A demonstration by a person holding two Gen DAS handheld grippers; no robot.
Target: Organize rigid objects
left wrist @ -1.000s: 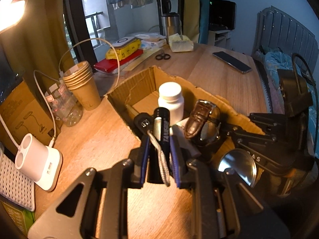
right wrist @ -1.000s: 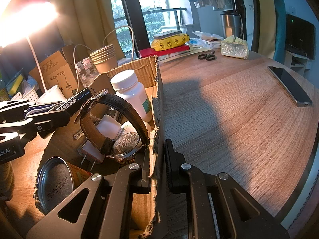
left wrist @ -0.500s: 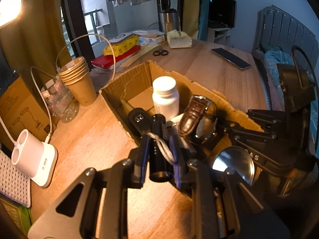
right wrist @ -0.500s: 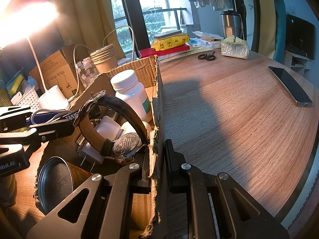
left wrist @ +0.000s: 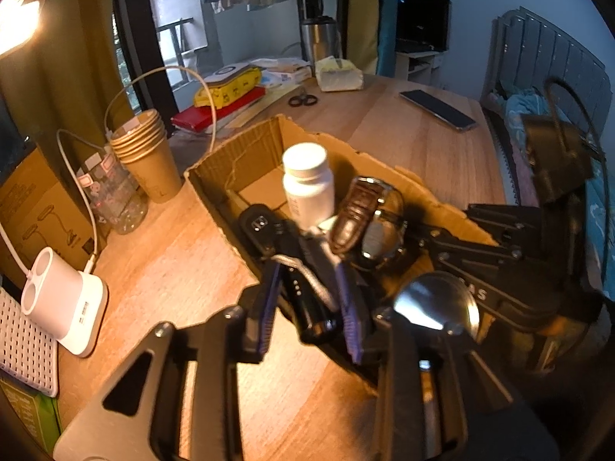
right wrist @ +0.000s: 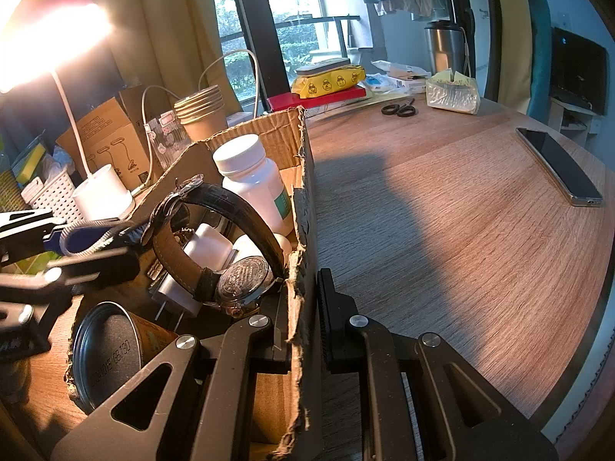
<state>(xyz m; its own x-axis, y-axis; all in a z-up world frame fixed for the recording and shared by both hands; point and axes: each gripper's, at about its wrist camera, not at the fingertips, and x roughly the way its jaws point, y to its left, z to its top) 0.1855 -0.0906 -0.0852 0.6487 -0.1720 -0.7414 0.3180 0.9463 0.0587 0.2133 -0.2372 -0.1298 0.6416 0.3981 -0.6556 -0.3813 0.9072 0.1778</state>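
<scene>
Presently the black flashlight (left wrist: 307,307) lies between my left gripper (left wrist: 309,303) jaws, over the near wall of the cardboard box (left wrist: 246,161), its grey lanyard (left wrist: 307,276) draped across it. Those jaws have just been opening; the pads stand clear of the barrel where a second ago they clamped it, and the torch has sunk lower into the box. My right gripper (right wrist: 303,307) is pinched on the box's far wall, unchanged. Risk: the lanyard could snag a pad as I withdraw and drag the flashlight out, or it rolls against the watch (left wrist: 369,223) and white bottle (left wrist: 307,184).
</scene>
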